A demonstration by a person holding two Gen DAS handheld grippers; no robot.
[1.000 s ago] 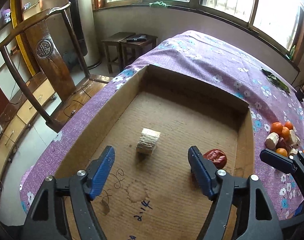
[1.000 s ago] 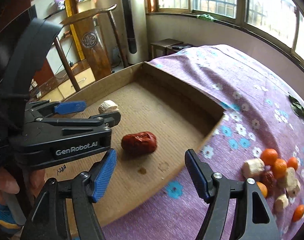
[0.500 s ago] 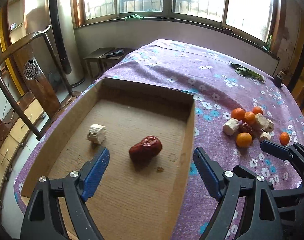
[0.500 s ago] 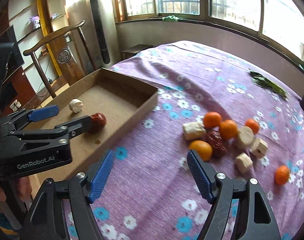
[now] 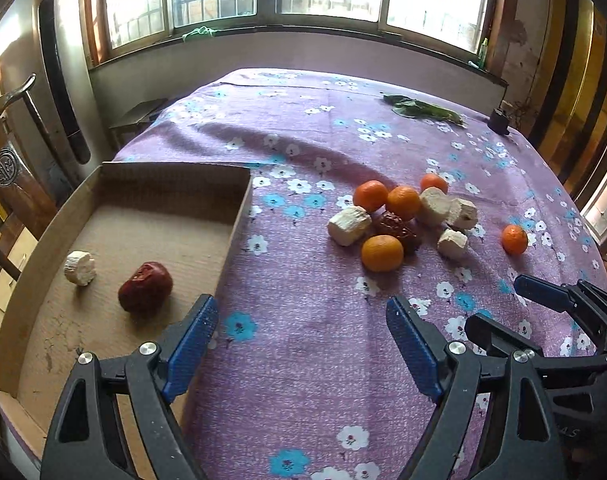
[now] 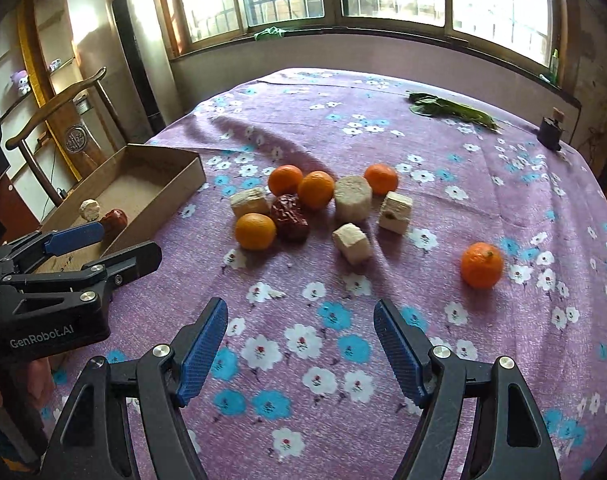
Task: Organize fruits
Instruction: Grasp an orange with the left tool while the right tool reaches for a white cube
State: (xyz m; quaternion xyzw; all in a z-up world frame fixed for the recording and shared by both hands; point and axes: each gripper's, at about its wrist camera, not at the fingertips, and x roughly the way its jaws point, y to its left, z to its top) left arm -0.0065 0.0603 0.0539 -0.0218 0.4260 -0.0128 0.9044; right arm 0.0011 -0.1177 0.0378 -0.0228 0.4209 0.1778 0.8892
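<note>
A cardboard box sits at the table's left and holds one red date and one pale chunk. A pile of oranges, pale chunks and a red date lies on the purple cloth. One orange lies apart at the right. My left gripper is open and empty beside the box's near right corner. My right gripper is open and empty, short of the pile.
Green leaves and a small dark object lie at the table's far right. A wooden chair stands left of the table. Windows run along the far wall.
Both grippers have swung right, away from over the box toward the fruit pile. The date and chunk stay in the box. Both stay open.
</note>
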